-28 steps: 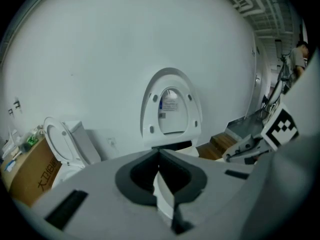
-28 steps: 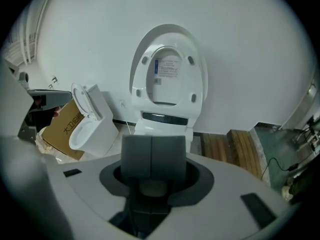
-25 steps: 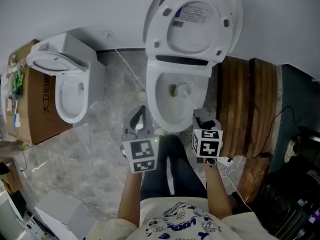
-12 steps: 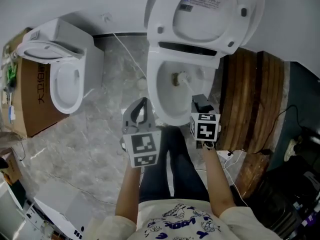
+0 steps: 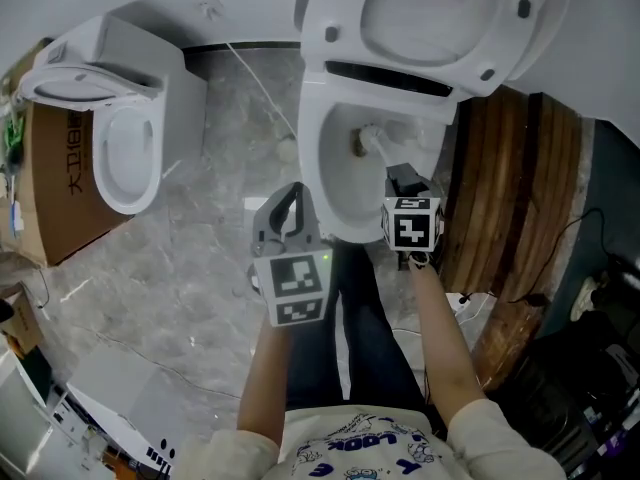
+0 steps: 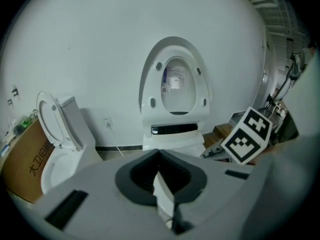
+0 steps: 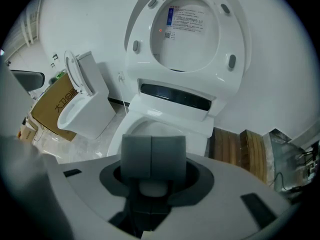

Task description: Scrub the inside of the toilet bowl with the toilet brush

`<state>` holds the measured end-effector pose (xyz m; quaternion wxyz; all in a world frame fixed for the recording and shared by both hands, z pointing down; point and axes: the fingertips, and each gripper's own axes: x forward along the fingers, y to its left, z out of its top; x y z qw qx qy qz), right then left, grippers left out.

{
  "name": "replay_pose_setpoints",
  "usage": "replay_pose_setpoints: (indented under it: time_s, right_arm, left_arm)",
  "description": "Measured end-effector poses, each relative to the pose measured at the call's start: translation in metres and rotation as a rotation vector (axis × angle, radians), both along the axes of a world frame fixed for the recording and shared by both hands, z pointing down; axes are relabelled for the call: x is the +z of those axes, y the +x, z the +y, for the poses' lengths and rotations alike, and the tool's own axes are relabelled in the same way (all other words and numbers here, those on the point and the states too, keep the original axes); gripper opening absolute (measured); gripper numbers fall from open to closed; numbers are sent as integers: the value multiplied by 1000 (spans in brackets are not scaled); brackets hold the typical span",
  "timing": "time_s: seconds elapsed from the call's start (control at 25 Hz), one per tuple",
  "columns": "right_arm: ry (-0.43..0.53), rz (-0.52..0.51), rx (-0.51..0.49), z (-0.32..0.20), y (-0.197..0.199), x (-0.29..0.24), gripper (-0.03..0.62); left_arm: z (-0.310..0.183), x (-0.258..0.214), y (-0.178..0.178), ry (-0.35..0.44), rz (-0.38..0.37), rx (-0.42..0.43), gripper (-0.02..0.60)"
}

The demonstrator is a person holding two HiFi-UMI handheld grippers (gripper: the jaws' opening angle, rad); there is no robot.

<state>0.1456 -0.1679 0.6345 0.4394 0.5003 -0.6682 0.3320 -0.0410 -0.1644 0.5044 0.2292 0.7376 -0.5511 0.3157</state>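
A white toilet stands with its lid (image 5: 430, 18) up, its bowl (image 5: 340, 183) open below me. The toilet brush head (image 5: 368, 138) lies inside the bowl near the back, and its white handle runs down to my right gripper (image 5: 398, 178), which is shut on it. In the right gripper view the grey pads (image 7: 152, 156) meet over the white handle (image 7: 154, 188) and hide the brush head; the bowl (image 7: 145, 129) lies beyond. My left gripper (image 5: 291, 190) hangs shut and holds nothing, just left of the bowl's front rim.
A second white toilet (image 5: 110, 118) stands at the left beside a cardboard box (image 5: 60, 188). Wooden planks (image 5: 510, 208) lean at the right of the bowl, with black cables (image 5: 560, 238) past them. A white cord (image 5: 262, 98) crosses the marbled floor.
The right gripper has pushed forward, moving the brush head from the bowl's middle toward its back. The left gripper has drifted slightly closer to the rim.
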Motion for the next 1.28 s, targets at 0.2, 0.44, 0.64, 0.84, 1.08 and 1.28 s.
replay_pose_setpoints:
  time_s: [0.2,0.44,0.64,0.84,1.08,1.28]
  right_arm:
    - [5,19,-15,-14,-3,18,169]
    - [2,34,32,-23,0,40,169]
    - [13,39,106,-37,5,47,169]
    - [26,17,161,-46,2,50,169]
    - [30,-16,179,-48,-6,54,169]
    - [31,-53,93,-48,-26,54,169]
  left_arm:
    - [2,12,2,-12,5,-6,2]
    - [7,25,3,-30,13,-18,3]
    - [11,33,3,-44,20,-18,2]
    - [16,38,2,-55,20,-22,2]
    - [19,39,-2,-57,22,-37,2]
    - [22,38,-11,-55,16,-51,2]
